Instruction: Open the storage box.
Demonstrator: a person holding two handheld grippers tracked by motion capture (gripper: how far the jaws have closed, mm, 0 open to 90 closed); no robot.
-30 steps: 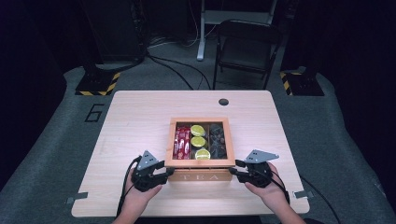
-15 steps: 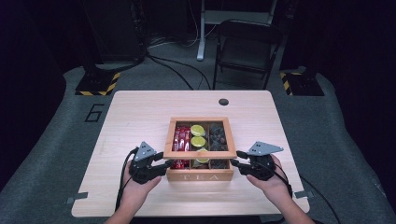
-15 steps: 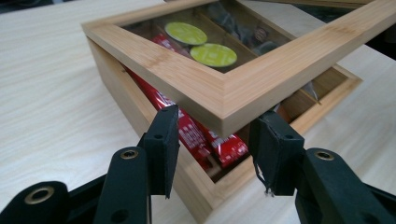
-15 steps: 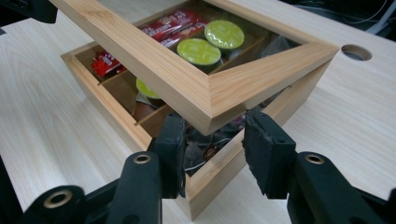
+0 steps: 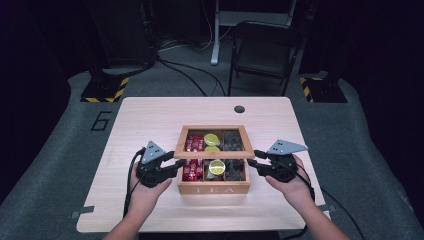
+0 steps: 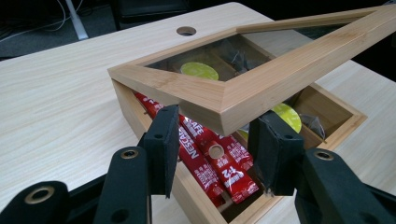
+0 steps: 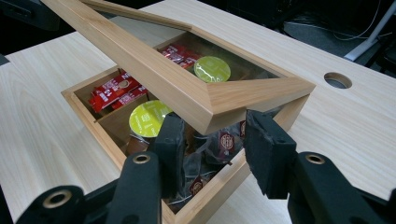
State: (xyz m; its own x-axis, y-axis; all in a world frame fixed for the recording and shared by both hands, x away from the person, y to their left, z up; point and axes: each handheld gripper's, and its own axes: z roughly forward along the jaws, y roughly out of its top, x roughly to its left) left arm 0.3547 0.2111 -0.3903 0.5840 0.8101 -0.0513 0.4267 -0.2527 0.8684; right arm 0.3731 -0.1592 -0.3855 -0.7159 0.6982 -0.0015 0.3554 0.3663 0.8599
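The lid [image 6: 261, 88], a wooden frame around a glass pane, is tilted up at its front edge over the wooden tea box [image 5: 214, 189], near the front of the table [image 5: 150, 120]. The left gripper [image 5: 167, 166] clamps one front corner between its jaws, the right gripper [image 5: 256, 163] the other. Inside lie several red sachets [image 6: 210, 158], three green capsules [image 5: 216, 167] and dark wrapped packets [image 7: 219, 144]. One pale wooden table on a grey floor; one folding chair [image 5: 264, 50] behind, in a dark room.

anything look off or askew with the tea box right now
Nothing is spilled or damaged. The glass-paned lid sits tilted, front edge raised off the tea box, its front corners between the jaws of the left gripper and right gripper.
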